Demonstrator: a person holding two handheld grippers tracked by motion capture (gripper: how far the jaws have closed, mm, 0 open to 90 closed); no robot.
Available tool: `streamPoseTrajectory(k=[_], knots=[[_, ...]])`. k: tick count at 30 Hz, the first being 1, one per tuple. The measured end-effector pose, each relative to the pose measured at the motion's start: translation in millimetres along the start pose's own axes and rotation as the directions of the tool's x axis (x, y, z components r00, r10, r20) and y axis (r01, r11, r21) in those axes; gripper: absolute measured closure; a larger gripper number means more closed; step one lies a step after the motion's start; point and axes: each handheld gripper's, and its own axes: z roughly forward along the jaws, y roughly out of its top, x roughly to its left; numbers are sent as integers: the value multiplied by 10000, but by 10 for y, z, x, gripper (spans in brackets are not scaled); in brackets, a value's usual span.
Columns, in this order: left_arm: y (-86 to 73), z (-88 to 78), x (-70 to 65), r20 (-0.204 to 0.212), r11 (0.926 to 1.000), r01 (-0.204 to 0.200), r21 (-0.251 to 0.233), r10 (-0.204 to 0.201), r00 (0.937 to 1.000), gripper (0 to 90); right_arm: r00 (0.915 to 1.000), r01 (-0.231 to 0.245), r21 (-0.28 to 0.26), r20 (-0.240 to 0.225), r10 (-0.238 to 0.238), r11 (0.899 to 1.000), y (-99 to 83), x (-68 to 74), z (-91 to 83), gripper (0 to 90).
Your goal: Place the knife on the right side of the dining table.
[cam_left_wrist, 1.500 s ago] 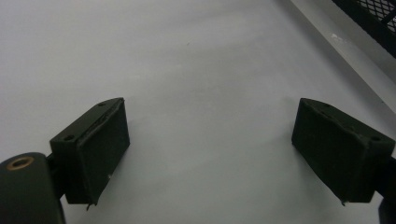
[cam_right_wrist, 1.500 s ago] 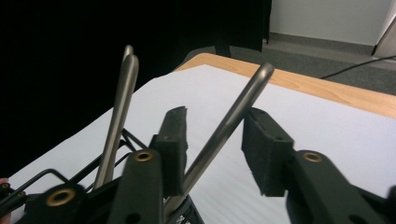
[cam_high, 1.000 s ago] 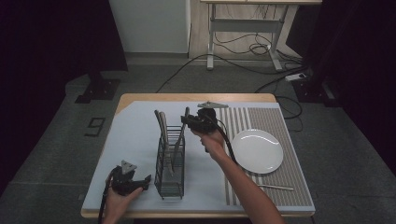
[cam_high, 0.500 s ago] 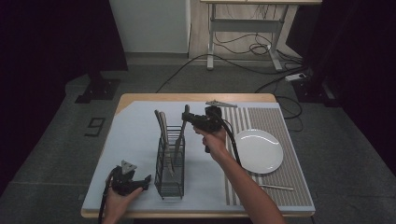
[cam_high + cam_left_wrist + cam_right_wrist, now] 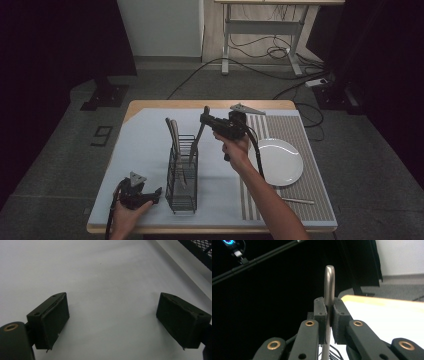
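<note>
R gripper (image 5: 206, 119) pinching utensil (image 5: 199, 136) handle, lower end in rack (image 5: 182, 172) at 7 o'clock. L gripper (image 5: 150, 196) spread wide on mat (image 5: 145, 145), w/ nothing btwn jaws.

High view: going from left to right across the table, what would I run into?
Left gripper → black wire cutlery rack → right gripper, clamped on a metal utensil handle → white plate on the striped mat.
</note>
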Motion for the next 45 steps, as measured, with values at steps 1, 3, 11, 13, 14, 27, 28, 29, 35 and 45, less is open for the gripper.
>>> streamPoseTrajectory(k=[1,3,11,13,14,27,28,29,35,45], knots=[[0,0,0,1,10000,0,0,0,10000,107,9999,92,-146,-62,-93,9999,21,12,-32,839],[0,1,0,-1,10000,3,-6,-3,10000,107,9994,278,-441,-170,-286,9986,62,37,-100,839],[0,1,-2,-16,10000,-15,0,15,10000,107,9982,561,-956,-158,-579,9938,177,92,-265,840],[0,2,-2,-11,10000,-11,-6,11,10000,107,9981,586,-1105,-147,-606,9921,212,101,-307,840],[0,2,-2,-11,10000,-11,-6,11,10000,107,9981,571,-1158,-146,-592,9916,222,100,-321,840],[0,2,-1,-6,10000,1,-14,-1,10000,107,9968,749,-2211,-97,-790,9724,377,138,-604,840],[0,2,-1,-5,10000,2,-14,-2,10000,107,9968,758,-2257,-76,-796,9712,392,134,-633,840],[0,2,-1,-3,10000,4,-14,-4,10000,107,9969,756,-2333,-42,-788,9694,405,126,-660,840],[0,2,-1,-3,10000,3,-12,-3,10000,107,9973,728,-2497,298,-675,9656,428,24,-790,840],[1,2,0,1,10000,8,-3,-8,10000,107,9936,340,-2194,1125,-93,9750,210,-314,-764,840]])
